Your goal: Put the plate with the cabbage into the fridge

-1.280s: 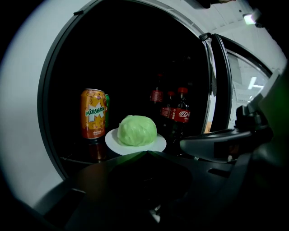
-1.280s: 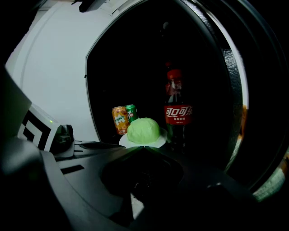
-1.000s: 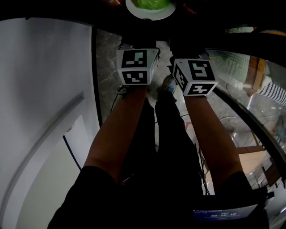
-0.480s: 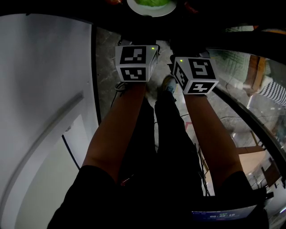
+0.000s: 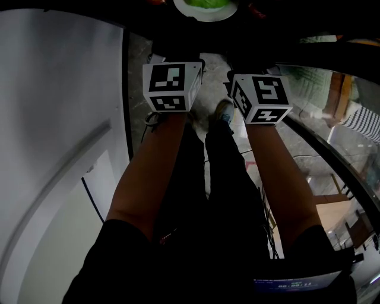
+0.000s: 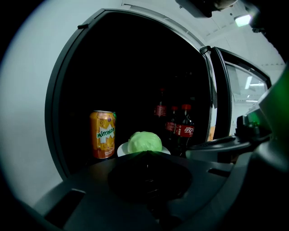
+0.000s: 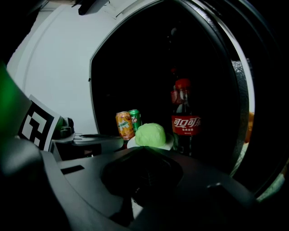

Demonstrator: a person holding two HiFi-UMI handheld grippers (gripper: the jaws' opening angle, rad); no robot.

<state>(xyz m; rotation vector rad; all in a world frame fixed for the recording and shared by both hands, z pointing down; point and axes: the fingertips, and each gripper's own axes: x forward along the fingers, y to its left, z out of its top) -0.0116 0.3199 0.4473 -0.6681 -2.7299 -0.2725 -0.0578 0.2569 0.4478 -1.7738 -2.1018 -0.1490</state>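
Where fridge (image 6: 58,117) stands open, plate (image 6: 121,150) inside, cabbage (image 6: 144,141) atop, can (image 6: 102,134) just left.

— What gets cut off in the head view?
— The plate (image 5: 205,14) and cabbage (image 5: 205,3), clipped by the edge at 12 o'clock.
— And in the left gripper view?
— The left claw (image 6: 144,153) covers the plate's near rim. At 3 o'clock of the cabbage, the tops of the bottles (image 6: 183,131) are lost in the dark.
— The right gripper view?
— The green can (image 7: 135,118) stands half hidden behind the orange can (image 7: 124,125).
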